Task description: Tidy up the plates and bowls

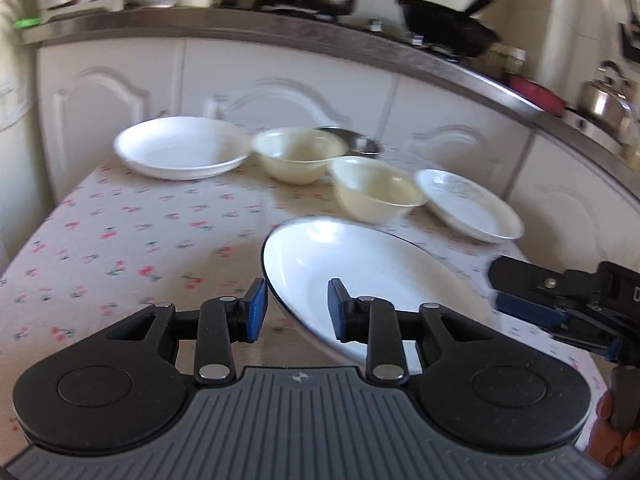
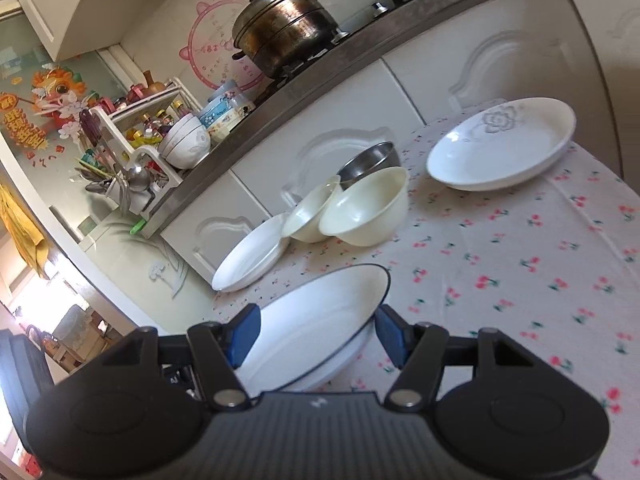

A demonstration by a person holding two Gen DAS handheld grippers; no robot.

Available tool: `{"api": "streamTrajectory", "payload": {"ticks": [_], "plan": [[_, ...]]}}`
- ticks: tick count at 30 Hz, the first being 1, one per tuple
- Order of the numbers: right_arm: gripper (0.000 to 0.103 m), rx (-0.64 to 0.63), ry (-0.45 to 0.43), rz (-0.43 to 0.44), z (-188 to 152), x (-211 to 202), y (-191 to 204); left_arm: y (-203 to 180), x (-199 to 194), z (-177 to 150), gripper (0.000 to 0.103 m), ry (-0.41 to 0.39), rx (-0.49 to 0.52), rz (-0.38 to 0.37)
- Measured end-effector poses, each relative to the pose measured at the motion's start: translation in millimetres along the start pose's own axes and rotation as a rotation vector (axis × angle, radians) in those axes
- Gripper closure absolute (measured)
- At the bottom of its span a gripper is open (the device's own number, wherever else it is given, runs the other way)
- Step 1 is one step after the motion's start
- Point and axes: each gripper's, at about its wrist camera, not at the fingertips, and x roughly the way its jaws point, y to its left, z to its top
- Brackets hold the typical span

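A dark-rimmed white plate [image 1: 360, 272] sits tilted at the table's near edge. My left gripper [image 1: 297, 310] is open, its jaws straddling the plate's near rim. My right gripper [image 2: 316, 332] is open too, its jaws either side of the same plate [image 2: 316, 320]; it also shows at the right of the left wrist view [image 1: 520, 300]. Behind lie a white plate [image 1: 180, 148], two cream bowls [image 1: 298, 154] [image 1: 374, 188], a steel bowl [image 1: 356, 140] and a flower-patterned plate [image 1: 468, 202] [image 2: 500, 144].
The table has a cherry-print cloth [image 1: 120, 240]. White cabinet doors [image 1: 280, 80] stand right behind it under a counter with a big pot [image 2: 284, 28], a black wok [image 1: 444, 24], stacked bowls [image 2: 186, 144] and a utensil rack [image 2: 132, 160].
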Motion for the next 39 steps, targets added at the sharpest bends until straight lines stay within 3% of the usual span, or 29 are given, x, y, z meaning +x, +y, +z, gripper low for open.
{"api": "streamTrajectory", "payload": {"ticks": [1, 2, 5, 12, 16, 22, 26, 35, 38, 39], "plan": [[0.051, 0.008, 0.006, 0.049, 0, -2, -1, -5, 0, -1, 0.070, 0.005, 0.009, -0.007], [0.051, 0.009, 0.008, 0.069, -1, -4, 2, -10, 0, -3, 0.069, -0.001, 0.022, -0.015], [0.050, -0.075, -0.007, 0.023, -2, -7, 16, -18, 1, -8, 0.070, 0.022, 0.044, -0.024], [0.037, 0.036, -0.075, -0.017, 6, -18, -13, -17, 5, -9, 0.070, 0.028, 0.042, -0.028], [0.022, 0.065, -0.090, -0.062, 8, -17, -26, -14, 14, -2, 0.068, 0.020, 0.025, -0.003], [0.015, 0.094, -0.065, -0.079, 9, -3, -39, -14, 33, -6, 0.068, 0.059, 0.009, -0.002], [0.014, 0.098, -0.031, -0.046, 6, 8, -38, -20, 33, -11, 0.069, 0.072, 0.026, -0.029], [0.012, 0.027, -0.033, -0.071, 3, -3, -24, -26, 23, -15, 0.070, 0.071, 0.056, -0.025], [0.020, 0.017, -0.013, 0.067, 2, -5, -15, -29, 20, -16, 0.070, 0.081, 0.071, -0.059], [0.020, -0.025, -0.010, 0.053, 1, -4, -5, -31, 19, -17, 0.070, 0.085, 0.084, -0.059]]}}
